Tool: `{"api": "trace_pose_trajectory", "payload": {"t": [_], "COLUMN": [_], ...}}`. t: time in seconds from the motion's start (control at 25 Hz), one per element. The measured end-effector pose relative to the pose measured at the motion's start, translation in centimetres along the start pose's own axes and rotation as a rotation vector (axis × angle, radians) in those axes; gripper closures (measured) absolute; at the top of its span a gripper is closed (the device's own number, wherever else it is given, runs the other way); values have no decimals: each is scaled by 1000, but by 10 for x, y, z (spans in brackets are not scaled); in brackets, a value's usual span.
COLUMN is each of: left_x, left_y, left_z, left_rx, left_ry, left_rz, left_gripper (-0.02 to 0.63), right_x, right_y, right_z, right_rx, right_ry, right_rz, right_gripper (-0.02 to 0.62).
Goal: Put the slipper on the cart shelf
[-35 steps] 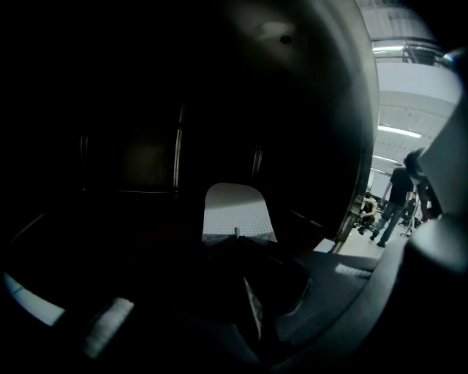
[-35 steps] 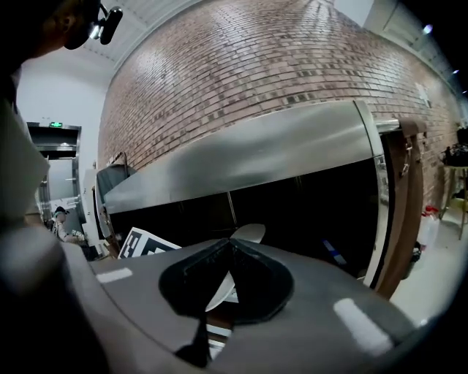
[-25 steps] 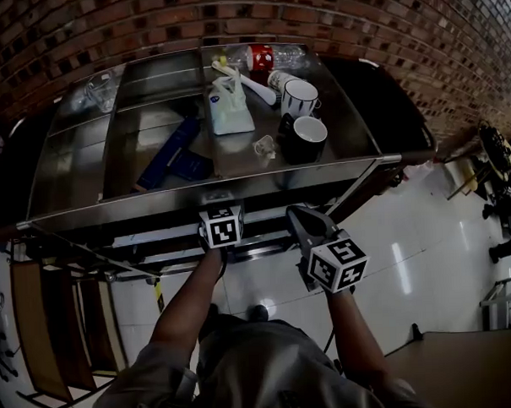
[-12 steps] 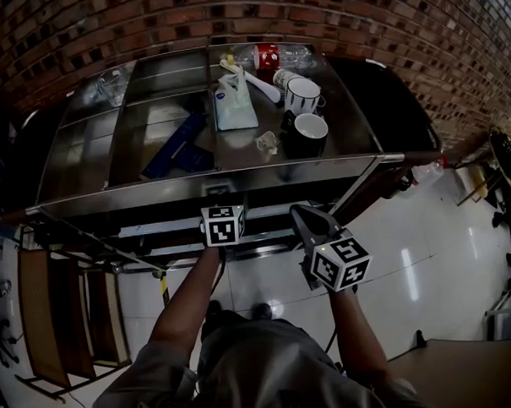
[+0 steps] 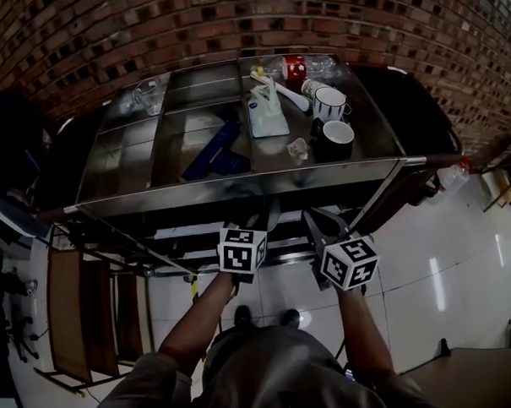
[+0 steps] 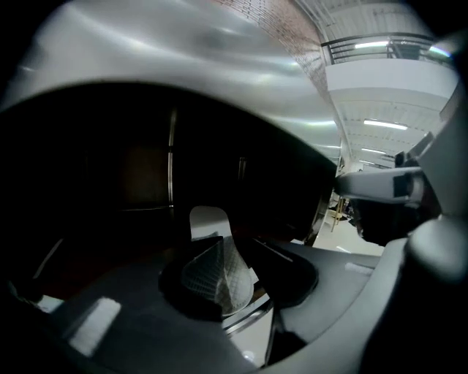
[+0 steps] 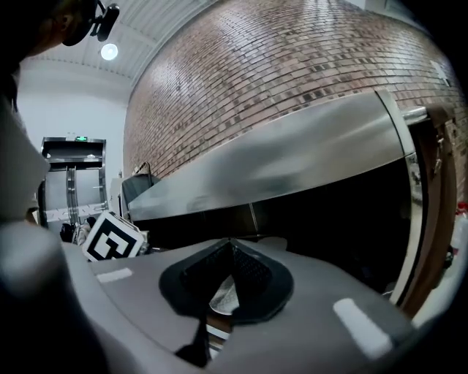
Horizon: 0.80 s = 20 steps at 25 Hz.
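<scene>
No writing can be read: the blue mark on the white pouch [image 5: 267, 115] and the far green sign [image 7: 80, 138] are too blurred.

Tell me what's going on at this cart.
A person stands at a steel cart by a brick wall, with a gripper in each hand. Both are pointed under the cart's cluttered top into the dark space below. The left gripper has its jaws closing with nothing between them. A pale shape lies just beyond, too dim to call the slipper. The right gripper is empty, jaws together at the tips.
</scene>
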<state>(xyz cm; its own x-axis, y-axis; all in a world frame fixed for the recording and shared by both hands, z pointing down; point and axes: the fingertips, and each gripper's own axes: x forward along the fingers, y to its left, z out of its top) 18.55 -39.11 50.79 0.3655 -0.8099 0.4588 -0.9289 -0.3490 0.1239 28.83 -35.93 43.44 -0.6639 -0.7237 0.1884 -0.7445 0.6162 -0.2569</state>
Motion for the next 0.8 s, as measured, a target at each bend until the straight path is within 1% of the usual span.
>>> {"api": "trace_pose_trajectory", "payload": {"t": [0.24, 0.32, 0.48, 0.6, 0.8], "left_x": [-38, -49, -66, -75, -81], "left_y": [-11, -13, -12, -9, -7], "left_z": [19, 24, 32, 37, 43], "left_rx": [15, 24, 34, 18, 22], "left_ry": [-35, -50, -73, -91, -99], "left_rz": [-83, -103, -104, -108, -118], "left_gripper": [486, 495, 567, 598, 598], "right_x": [10, 11, 12, 12, 11], "right_y": [14, 21, 37, 47, 55], "right_z": [-5, -6, -6, -6, 0], "right_rx": [-9, -15, -37, -62, -92], "right_ry": [14, 22, 39, 64, 72], "right_rz": [15, 26, 53, 67, 77], "right_gripper": [595, 595, 595, 595, 595]}}
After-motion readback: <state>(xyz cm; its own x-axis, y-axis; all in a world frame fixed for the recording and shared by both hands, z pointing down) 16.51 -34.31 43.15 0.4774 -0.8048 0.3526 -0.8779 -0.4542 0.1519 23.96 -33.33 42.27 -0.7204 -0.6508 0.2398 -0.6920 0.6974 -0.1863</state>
